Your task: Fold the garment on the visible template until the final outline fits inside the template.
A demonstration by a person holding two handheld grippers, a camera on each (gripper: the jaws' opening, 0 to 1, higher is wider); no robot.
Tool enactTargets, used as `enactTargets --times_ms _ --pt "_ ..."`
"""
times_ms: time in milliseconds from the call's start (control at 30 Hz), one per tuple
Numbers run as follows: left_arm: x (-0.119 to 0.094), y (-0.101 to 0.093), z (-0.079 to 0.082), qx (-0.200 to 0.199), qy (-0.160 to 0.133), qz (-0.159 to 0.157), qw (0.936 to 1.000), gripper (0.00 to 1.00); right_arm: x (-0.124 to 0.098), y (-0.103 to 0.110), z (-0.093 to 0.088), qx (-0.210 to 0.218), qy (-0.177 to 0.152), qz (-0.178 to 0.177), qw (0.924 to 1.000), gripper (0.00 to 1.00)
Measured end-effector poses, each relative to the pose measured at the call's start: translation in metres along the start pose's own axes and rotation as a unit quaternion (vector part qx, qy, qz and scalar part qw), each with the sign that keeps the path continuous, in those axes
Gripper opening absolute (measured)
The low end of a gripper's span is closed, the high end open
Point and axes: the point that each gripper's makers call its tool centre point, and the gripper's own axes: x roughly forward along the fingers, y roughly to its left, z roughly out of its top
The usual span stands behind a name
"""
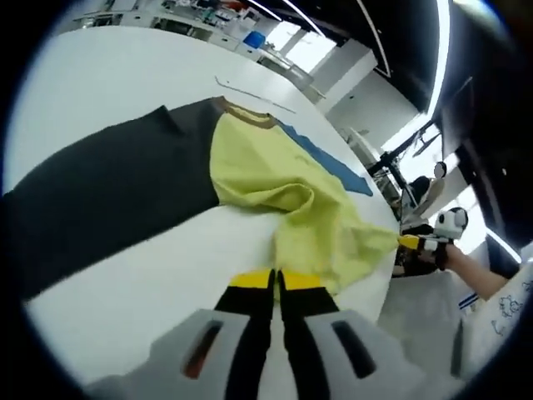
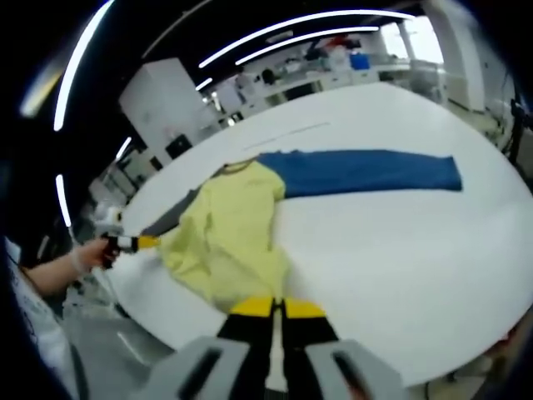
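A garment lies on the white table (image 1: 125,292): a yellow body (image 1: 275,179), a dark grey sleeve (image 1: 108,192) and a blue sleeve (image 1: 329,162). My left gripper (image 1: 276,279) is shut on the yellow hem, jaws pressed together. The right gripper (image 1: 414,242) comes into the left gripper view from the right, pinching a lifted hem corner. In the right gripper view, the right gripper (image 2: 277,307) is shut on the yellow body (image 2: 237,225). The blue sleeve (image 2: 366,172) stretches flat to the right. The left gripper (image 2: 137,242) holds the far hem corner.
A thin line (image 1: 250,90) lies on the table beyond the collar, and it is the thin line (image 2: 291,131) in the right gripper view too. The table edge (image 2: 166,321) runs close under the hem. A person's hand (image 2: 79,260) and sleeve are at the left. Benches stand behind.
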Motion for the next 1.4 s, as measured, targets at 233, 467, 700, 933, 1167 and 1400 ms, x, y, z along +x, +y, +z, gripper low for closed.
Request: enactTargets --times_ms 233,467,700,933,1167,1400 --pt "-0.024 -0.005 -0.031 -0.038 0.015 0.008 0.9991 0.0 -0.002 -0.004 -0.01 0.01 0.017 0.002 0.9998 0.0" --pt "-0.038 -0.011 -0.054 -0.093 0.014 0.012 0.9955 0.0 -0.002 -0.004 -0.019 0.039 0.037 0.01 0.9985 0.0" --pt "-0.053 -0.02 -0.058 -0.135 0.0 0.007 0.9909 0.0 -0.008 -0.005 -0.017 0.062 0.04 0.021 0.9971 0.0" --pt "-0.064 -0.021 -0.044 -0.161 -0.022 -0.011 0.9866 0.0 -0.014 0.004 -0.008 0.069 0.028 0.032 0.9967 0.0" --pt "-0.061 -0.025 -0.069 -0.171 -0.004 0.0 0.9853 0.0 -0.014 0.005 -0.02 0.078 0.046 0.037 0.9952 0.0" --pt "-0.058 -0.013 -0.102 -0.187 0.02 0.027 0.9818 0.0 -0.006 -0.006 -0.043 0.096 0.077 0.026 0.9921 0.0"
